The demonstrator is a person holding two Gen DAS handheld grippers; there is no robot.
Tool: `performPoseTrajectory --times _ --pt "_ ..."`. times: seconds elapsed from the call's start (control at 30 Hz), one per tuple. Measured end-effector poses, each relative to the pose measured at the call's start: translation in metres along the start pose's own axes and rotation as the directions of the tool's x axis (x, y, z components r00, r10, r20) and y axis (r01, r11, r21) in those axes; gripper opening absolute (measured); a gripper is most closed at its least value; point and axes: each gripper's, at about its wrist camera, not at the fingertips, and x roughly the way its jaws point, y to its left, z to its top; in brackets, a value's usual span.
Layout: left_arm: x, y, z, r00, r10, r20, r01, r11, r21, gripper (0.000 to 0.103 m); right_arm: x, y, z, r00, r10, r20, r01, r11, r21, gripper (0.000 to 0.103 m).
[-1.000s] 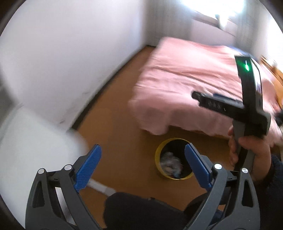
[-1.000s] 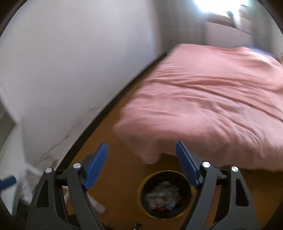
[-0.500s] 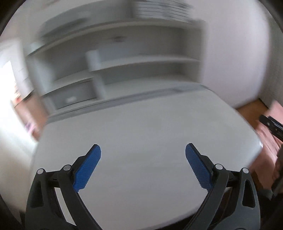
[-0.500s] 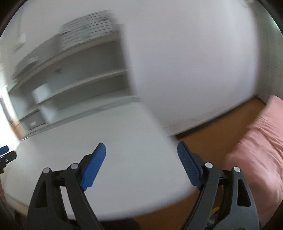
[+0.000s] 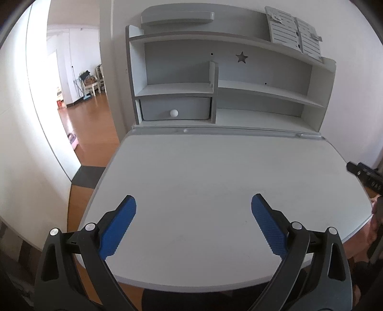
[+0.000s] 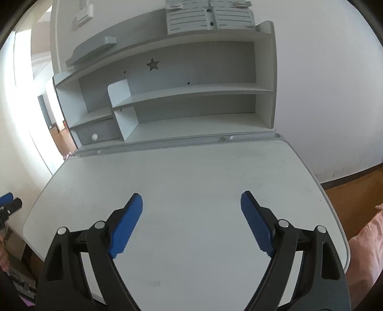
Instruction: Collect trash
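White desk [image 5: 215, 172] fills both our views, its top running back to a grey-and-white hutch [image 5: 239, 79] with open shelves, a star cut-out [image 5: 241, 57] in the back panel and a small drawer [image 5: 176, 108] with a round white knob at the hutch's left end. We hold our left gripper [image 5: 192, 223] over the desk's near edge, its blue-padded fingers [image 5: 118, 226] spread wide with nothing between them. Our right gripper [image 6: 191, 222] hangs over the same near edge, likewise spread apart and holding nothing. On the desk top we see only faint marks and scuffs; no piece of trash shows in either view. A slatted grey stand [image 6: 210, 16] lies on the hutch's top shelf toward its right end. Left of the desk an open doorway [image 5: 71, 95] shows wooden floor [image 5: 91, 124] beyond. Past the desk's right edge, in the right view, a corner of pink bedding [image 6: 368, 229] appears low down.
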Motion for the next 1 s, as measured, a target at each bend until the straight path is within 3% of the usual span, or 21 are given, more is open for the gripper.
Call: performPoseTrajectory --times 1.0 --pt "-0.005 -0.019 -0.003 1.0 -0.02 0.022 0.02 0.999 0.029 0.094 -0.014 0.004 -0.01 1.0 -0.007 0.01 0.007 0.999 -0.046 0.082"
